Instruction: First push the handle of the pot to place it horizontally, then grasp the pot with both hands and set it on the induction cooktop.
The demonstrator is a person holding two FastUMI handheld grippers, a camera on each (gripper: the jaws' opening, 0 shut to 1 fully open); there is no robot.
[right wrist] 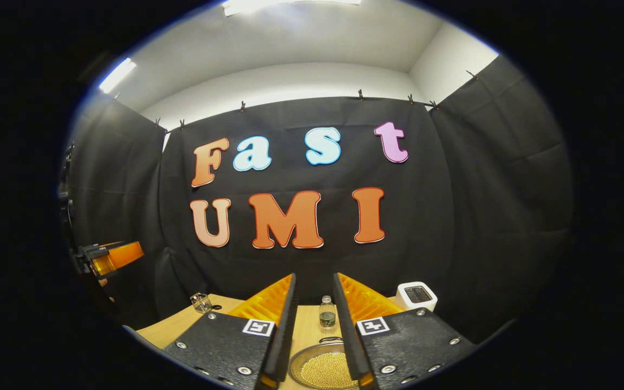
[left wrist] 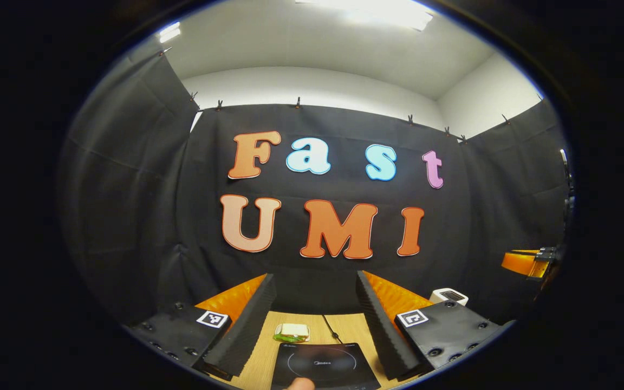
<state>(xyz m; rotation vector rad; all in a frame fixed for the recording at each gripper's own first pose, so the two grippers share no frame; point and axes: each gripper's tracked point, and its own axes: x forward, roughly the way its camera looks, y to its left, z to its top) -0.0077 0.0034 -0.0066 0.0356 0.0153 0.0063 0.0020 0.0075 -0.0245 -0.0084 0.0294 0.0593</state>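
Observation:
In the right gripper view a round metal pot (right wrist: 325, 371) filled with small golden grains sits on the wooden table (right wrist: 182, 325), low between my right gripper's (right wrist: 314, 277) fingers. Those fingers stand apart and touch nothing. In the left gripper view the black induction cooktop (left wrist: 323, 363) lies on the table below my left gripper (left wrist: 314, 279), which is open and holds nothing. A small pale rounded tip (left wrist: 298, 383) shows at the cooktop's near edge; what it is I cannot tell. Each gripper also appears far off in the other's view: the right gripper (left wrist: 528, 262) and the left gripper (right wrist: 109, 257).
Beyond the cooktop lie a sandwich-like item (left wrist: 292, 331) and a thin cable (left wrist: 331, 327). A white boxy appliance (right wrist: 416, 295) stands at the back right. A small bottle (right wrist: 327, 314) stands behind the pot, and a small glass object (right wrist: 201, 302) sits at the back left.

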